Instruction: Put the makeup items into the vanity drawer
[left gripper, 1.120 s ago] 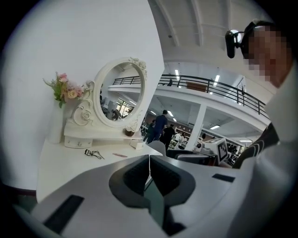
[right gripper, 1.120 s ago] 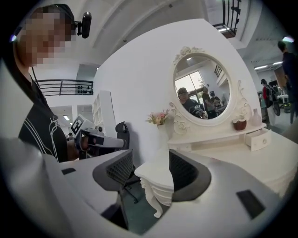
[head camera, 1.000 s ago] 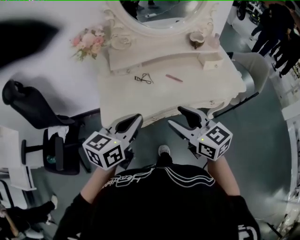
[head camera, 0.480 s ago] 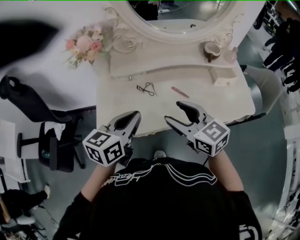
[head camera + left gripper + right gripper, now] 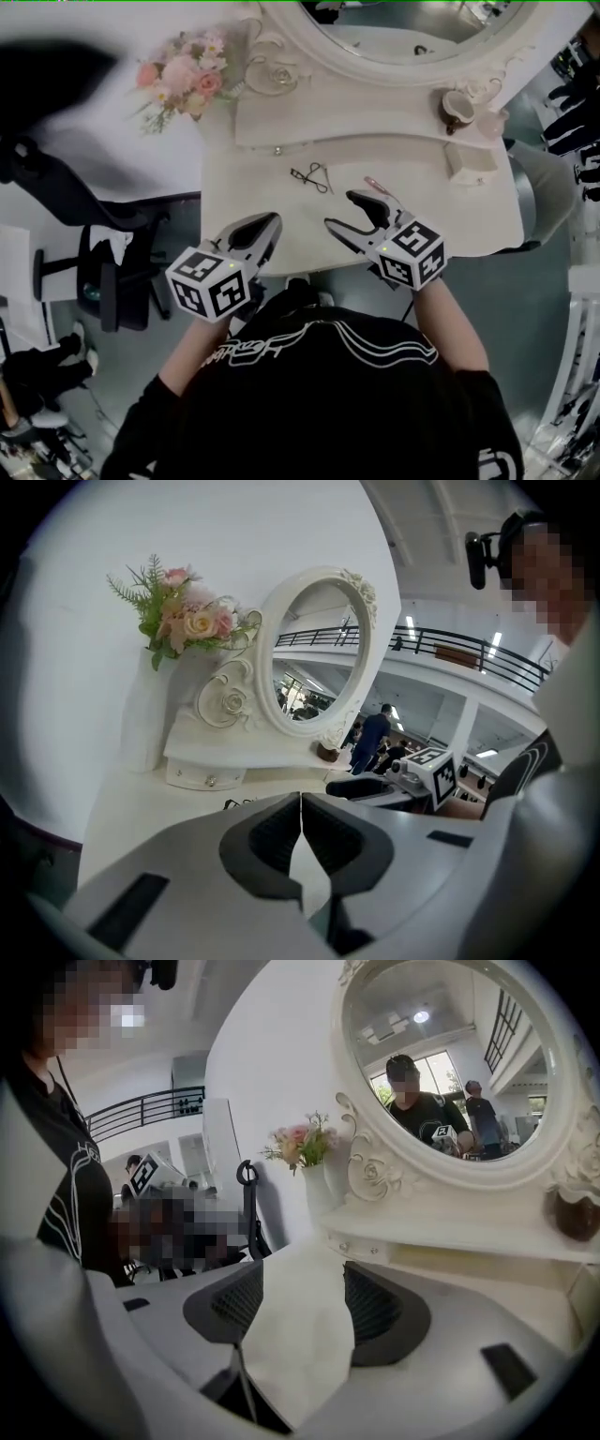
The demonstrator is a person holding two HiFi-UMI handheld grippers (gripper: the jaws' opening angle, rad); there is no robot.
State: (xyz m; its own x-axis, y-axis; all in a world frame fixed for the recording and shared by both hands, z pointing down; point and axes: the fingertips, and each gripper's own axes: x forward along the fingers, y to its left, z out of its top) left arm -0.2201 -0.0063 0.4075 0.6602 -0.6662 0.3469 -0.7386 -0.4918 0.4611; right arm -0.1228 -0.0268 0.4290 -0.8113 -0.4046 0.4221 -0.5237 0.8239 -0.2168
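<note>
right tool had just spread its jaws wide, nothing between them, and had come forward over the desk, just short of the pink makeup stick. left tool came along, pressed together and empty. eyelash curler lay nearby. i judged the drawer still shut, blocking any drop-off; flowers stood well apart.

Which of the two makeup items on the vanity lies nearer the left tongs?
The black eyelash curler; the pink stick lies further right, beside the right tongs.
</note>
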